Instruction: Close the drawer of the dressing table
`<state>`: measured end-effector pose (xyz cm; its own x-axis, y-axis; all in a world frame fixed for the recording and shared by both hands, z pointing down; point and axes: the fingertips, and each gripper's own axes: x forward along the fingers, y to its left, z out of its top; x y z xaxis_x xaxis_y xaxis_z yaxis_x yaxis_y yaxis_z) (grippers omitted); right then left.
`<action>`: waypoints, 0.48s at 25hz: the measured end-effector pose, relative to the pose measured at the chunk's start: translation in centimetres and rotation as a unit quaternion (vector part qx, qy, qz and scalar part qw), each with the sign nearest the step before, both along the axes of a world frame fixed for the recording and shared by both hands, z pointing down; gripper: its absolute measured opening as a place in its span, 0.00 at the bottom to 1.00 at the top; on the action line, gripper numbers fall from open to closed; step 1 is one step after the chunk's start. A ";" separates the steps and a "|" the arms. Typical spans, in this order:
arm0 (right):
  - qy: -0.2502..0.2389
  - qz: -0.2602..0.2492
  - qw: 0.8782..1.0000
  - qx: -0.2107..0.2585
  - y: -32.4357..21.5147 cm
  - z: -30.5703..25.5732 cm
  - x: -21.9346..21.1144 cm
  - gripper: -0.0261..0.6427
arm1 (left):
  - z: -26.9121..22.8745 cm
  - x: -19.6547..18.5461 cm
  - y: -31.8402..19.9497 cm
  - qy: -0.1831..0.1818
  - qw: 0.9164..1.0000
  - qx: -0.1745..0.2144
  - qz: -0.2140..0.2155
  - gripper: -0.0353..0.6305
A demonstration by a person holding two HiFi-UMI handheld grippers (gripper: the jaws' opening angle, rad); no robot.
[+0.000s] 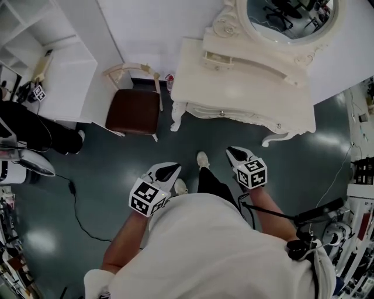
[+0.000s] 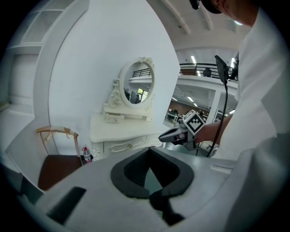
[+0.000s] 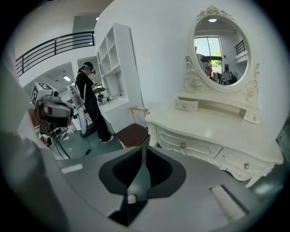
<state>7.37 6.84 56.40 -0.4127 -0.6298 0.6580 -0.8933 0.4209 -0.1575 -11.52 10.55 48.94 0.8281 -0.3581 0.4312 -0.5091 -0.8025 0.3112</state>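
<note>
The cream dressing table [image 1: 234, 87] with its oval mirror [image 1: 286, 14] stands against the wall ahead. Its front drawers [image 3: 183, 145] look flush with the front. A small drawer [image 3: 186, 105] under the mirror sticks out slightly. My left gripper [image 1: 173, 170] and right gripper [image 1: 232, 152] hang over the floor, well short of the table and touching nothing. In the left gripper view the left gripper [image 2: 148, 150] has its tips together, empty. In the right gripper view the right gripper [image 3: 144, 147] also shows tips meeting with nothing between them.
A brown-seated chair [image 1: 133, 111] stands left of the table, with a red-capped bottle [image 2: 85, 155] on the floor beside it. White shelving [image 1: 58, 76] lines the left wall, where another person [image 3: 88, 97] stands. A cable [image 1: 82, 216] crosses the floor. Equipment [image 1: 356, 193] crowds the right edge.
</note>
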 end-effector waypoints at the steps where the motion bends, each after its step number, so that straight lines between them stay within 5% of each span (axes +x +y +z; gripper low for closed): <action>1: -0.002 0.004 1.000 0.001 -1.5 0.4 0.2 0.09 | 0.3 -0.4 -0.8 -0.003 1.000 -0.001 -0.007 0.06; 12: -0.018 0.044 0.999 0.002 -19.5 3.8 3.4 0.11 | -1.9 -3.1 -12.4 -0.029 0.995 0.014 -0.098 0.06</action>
<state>10.75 -12.61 60.21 -0.3781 -0.6678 0.6412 -0.9210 0.3413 -0.1877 -14.58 -1.86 47.07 0.7156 -0.5225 0.4635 -0.6727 -0.6942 0.2560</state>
